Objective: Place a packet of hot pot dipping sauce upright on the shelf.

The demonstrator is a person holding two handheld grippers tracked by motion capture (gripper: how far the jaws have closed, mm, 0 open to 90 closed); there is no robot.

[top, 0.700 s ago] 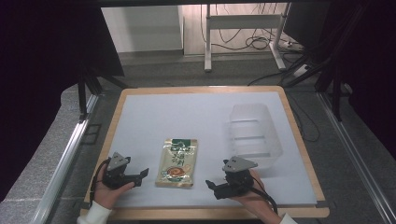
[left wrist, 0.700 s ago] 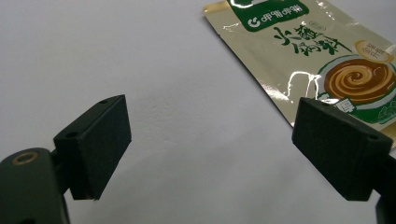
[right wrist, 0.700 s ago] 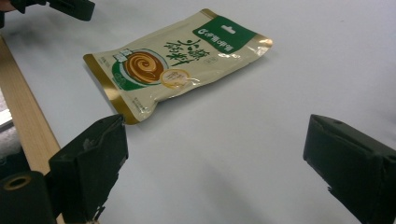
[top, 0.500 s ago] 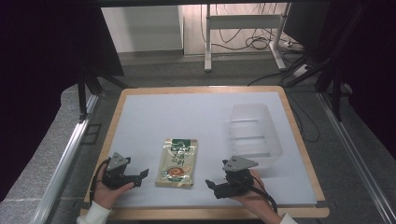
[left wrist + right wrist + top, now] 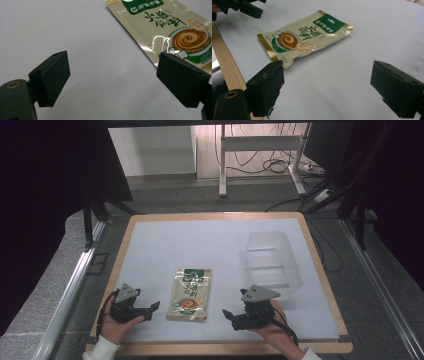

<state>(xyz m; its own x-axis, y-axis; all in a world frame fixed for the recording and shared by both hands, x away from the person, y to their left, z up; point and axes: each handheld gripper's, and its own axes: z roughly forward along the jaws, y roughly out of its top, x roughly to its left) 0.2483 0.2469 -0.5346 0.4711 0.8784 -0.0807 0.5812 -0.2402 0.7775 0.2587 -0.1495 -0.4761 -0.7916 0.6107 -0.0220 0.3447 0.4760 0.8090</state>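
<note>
A wood-framed table (image 5: 320,255) with a pale, bluish-white top takes up most of the high view, standing on a grey floor with dark curtains to either side and a metal stand and loose cables behind it. On the right half of the tabletop sits a clear plastic storage bin (image 5: 272,262), translucent and ribbed, with nothing visible in it. Near the middle of the front edge a gold and green food pouch (image 5: 190,294) lies flat, its green header pointing away from the person and a picture of a bowl with a brown swirl on its lower half. The left gripper (image 5: 150,309) rests on the tabletop just to the left of the pouch, held in the person's left hand (image 5: 116,324), its jaws pointing toward the pouch; in the left gripper view its two black pads stand wide apart with nothing between them but bare tabletop, and the pouch's edge runs past the farther pad. The right gripper (image 5: 228,316) lies to the right of the pouch and in front of the bin, held in the right hand (image 5: 275,330), its grey three-cornered plate on top; in the right gripper view its jaws are likewise spread wide and empty, with the pouch lying beyond them.
</note>
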